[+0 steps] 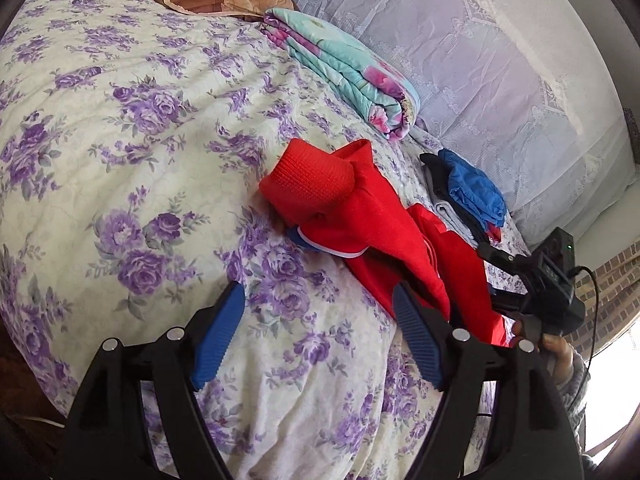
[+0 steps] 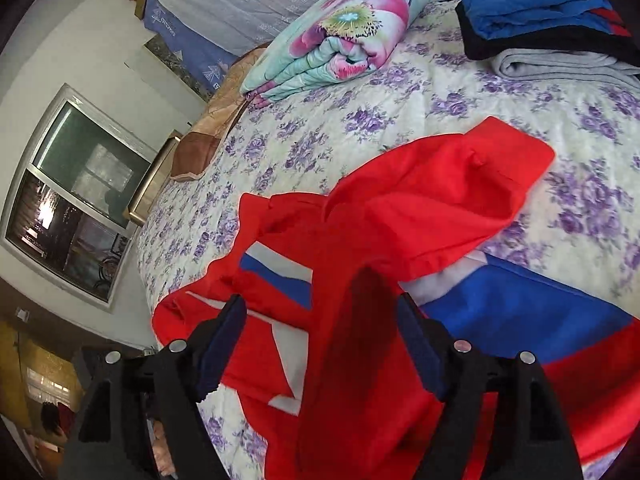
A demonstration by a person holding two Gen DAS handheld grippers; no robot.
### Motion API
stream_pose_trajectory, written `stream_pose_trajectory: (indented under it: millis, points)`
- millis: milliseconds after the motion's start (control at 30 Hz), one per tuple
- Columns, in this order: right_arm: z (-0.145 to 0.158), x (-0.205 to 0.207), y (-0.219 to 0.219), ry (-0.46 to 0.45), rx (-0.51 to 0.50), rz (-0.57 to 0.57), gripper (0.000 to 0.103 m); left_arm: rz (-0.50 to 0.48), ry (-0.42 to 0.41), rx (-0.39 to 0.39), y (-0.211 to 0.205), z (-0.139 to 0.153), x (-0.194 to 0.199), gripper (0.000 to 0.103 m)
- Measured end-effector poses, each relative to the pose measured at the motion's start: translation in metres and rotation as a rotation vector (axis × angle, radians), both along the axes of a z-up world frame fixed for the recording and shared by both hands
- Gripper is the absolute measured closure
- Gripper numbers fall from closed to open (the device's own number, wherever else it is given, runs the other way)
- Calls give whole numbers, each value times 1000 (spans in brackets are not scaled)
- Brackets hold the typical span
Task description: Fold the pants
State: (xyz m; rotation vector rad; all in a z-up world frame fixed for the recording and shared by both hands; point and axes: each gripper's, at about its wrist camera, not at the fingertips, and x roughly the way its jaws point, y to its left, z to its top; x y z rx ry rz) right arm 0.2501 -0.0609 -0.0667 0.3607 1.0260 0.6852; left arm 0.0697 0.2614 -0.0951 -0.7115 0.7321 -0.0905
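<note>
We see the red pants (image 1: 372,216) lying bunched on the floral bedspread (image 1: 132,128), ahead and to the right of our left tongs (image 1: 320,340), their length running from a ribbed cuff at the far end back toward the right tongs (image 2: 322,344). Left tongs stand wide over bare bedspread. Right tongs also stand wide; a red fold hangs between the pads, and we cannot tell whether it touches them. Beyond lie a rolled quilt (image 2: 340,36) and a clothes stack (image 2: 540,20).

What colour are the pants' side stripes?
Blue and white stripes on the red pants; clearest in the right wrist view.
</note>
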Motion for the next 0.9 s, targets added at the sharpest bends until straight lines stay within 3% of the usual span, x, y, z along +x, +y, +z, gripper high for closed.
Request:
stream_pose_trajectory:
  millis: [67, 167, 333, 467, 567, 700, 733, 800, 833, 900]
  points:
    - [-4, 8, 5, -22, 15, 24, 88, -4, 0, -10, 2, -2, 1, 28]
    - [-6, 8, -20, -19, 132, -18, 97, -9, -3, -10, 2, -3, 1, 28]
    - [32, -45, -94, -184, 245, -65, 98, -16, -11, -22, 1, -1, 2, 26]
    - [32, -108, -167, -238, 294, -164, 98, -48, -20, -53, -8, 2, 4, 25]
    - [2, -153, -209, -177, 304, -217, 98, -86, -29, -72, -19, 7, 7, 25]
    - [-41, -190, -217, -53, 261, -166, 94, -104, -15, -58, -35, 9, 15, 22]
    - [-46, -194, -215, -26, 243, -148, 91, -109, -7, -60, -38, 8, 17, 22]
    - [-47, -199, -221, -1, 257, -147, 74, -108, 11, -50, -44, 6, 19, 22]
    - [-43, -201, -227, -14, 277, -164, 57, -103, 17, -41, -46, 5, 20, 22]
    - [-31, -207, -242, -58, 307, -212, 52, -93, 24, -45, -44, 3, 20, 22]
